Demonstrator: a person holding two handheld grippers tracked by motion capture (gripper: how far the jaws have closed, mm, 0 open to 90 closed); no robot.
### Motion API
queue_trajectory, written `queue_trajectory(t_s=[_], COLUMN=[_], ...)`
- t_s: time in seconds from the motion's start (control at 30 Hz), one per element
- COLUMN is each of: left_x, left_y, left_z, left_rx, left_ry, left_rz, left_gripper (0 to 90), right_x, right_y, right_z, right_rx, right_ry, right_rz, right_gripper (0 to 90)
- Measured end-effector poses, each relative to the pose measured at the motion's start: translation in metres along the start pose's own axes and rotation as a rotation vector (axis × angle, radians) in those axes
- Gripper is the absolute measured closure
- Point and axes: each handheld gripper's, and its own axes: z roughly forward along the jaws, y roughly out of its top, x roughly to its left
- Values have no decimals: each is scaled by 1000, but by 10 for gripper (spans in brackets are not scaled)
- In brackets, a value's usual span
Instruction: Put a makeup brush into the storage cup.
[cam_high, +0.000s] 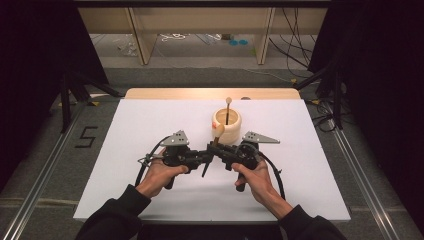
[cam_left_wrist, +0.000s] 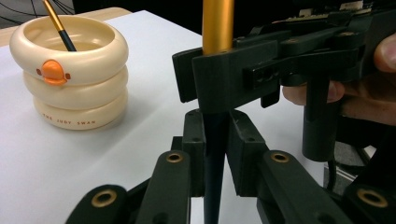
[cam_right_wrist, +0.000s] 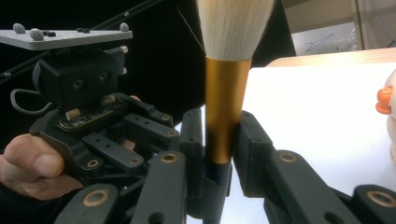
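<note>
Brush (cam_right_wrist: 224, 107) upright mid-desk, just before cream holder (cam_high: 226, 125). Left claw (cam_left_wrist: 215, 140) clamped on dark handle, right claw (cam_right_wrist: 223, 140) on gold ferrule. Advice: release 1 claw, keep brush vertical, then lift into holder beside 2nd brush (cam_left_wrist: 60, 25).

A cream ringed pot (cam_left_wrist: 70, 79) with an orange duck bill (cam_left_wrist: 53, 72), a gold-and-black brush (cam_right_wrist: 227, 107) with white bristles, on a white worktop (cam_high: 150, 125).
</note>
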Motion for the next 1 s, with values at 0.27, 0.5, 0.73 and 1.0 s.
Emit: queue_trajectory(t_s=[0.27, 0.5, 0.73, 1.0], left_x=[2, 1, -1, -5], left_y=[-2, -2, -2, -11], left_z=[1, 2, 0, -7], left_rx=[-10, -13, -5, 41], left_ry=[-16, -13, -4, 85], left_rz=[-9, -33, -35, 24], left_gripper=[782, 780, 613, 425], right_x=[-1, 0, 0, 1], right_y=[0, 1, 3, 9], right_z=[1, 1, -1, -6], right_rx=[-3, -4, -7, 15], right_ry=[-1, -3, -27, -83], right_rz=[8, -5, -52, -169], right_gripper=[769, 771, 771, 771])
